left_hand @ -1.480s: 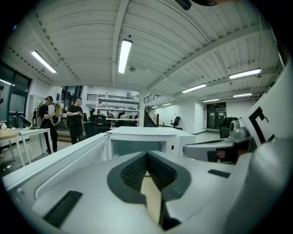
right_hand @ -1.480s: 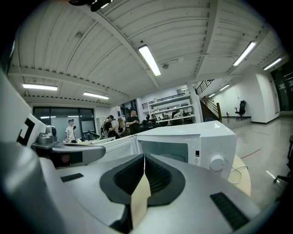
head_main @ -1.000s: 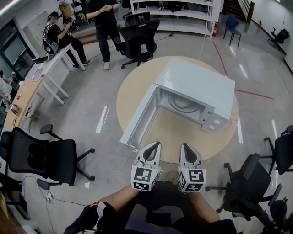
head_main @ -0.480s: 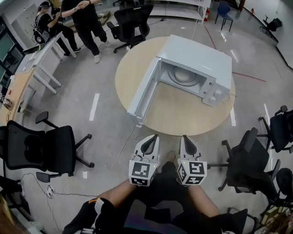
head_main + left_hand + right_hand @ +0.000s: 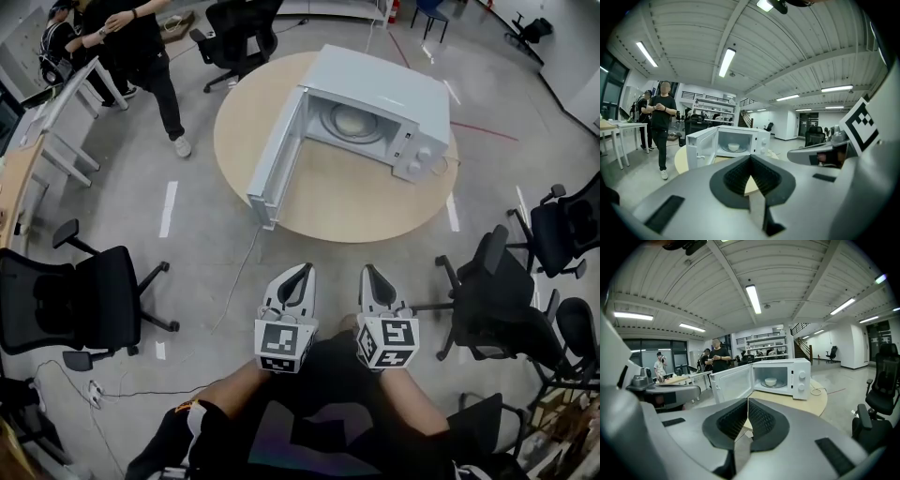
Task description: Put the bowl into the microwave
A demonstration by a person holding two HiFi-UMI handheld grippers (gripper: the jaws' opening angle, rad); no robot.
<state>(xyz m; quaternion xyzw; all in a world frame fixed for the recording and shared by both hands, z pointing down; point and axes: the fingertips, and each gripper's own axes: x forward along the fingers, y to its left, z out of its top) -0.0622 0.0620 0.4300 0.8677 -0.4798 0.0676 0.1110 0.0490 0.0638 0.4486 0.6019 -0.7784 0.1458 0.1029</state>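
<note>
The bowl (image 5: 770, 381) in the far microwave (image 5: 394, 89) looks light but breakable, best pinched by its rim; the left gripper (image 5: 300, 273) and right gripper (image 5: 367, 273) are closed and empty.

Grey floor (image 5: 187, 253), round table (image 5: 356, 202), black office chairs (image 5: 70, 305).

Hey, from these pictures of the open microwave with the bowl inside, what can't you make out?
Whether the bowl holds anything: too small and side-on in both gripper views, a pale smudge in the head view.
Markings on the dials of the microwave: too small in every view.
The base of the table: hidden under its top in the head view.
</note>
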